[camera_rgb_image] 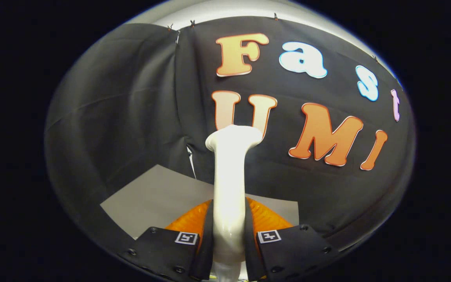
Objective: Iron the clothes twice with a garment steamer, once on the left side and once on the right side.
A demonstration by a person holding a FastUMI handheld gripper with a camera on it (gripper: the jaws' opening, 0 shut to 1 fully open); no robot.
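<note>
At about nine o'clock from the claw hangs the booth's black cloth wall (131,102), creased, one panel meeting a second at a seam with small clips along the top edge. Lower, at about ten o'clock from the fingers, lies one flat pale grey desk (159,199), its surface bare where it shows.

In the middle, the single claw (228,219) is clamped on one glossy white plastic garment steamer (229,184): both fingers press against its slim handle from either side. Each finger carries one small square black-and-white marker, two in all. The steamer stands upright between the fingers and rises toward twelve o'clock, ending in a wider rounded head in front of the wall.

At about two o'clock from the fingers a narrow strip of the desk shows, and beyond it the second cloth panel.
</note>
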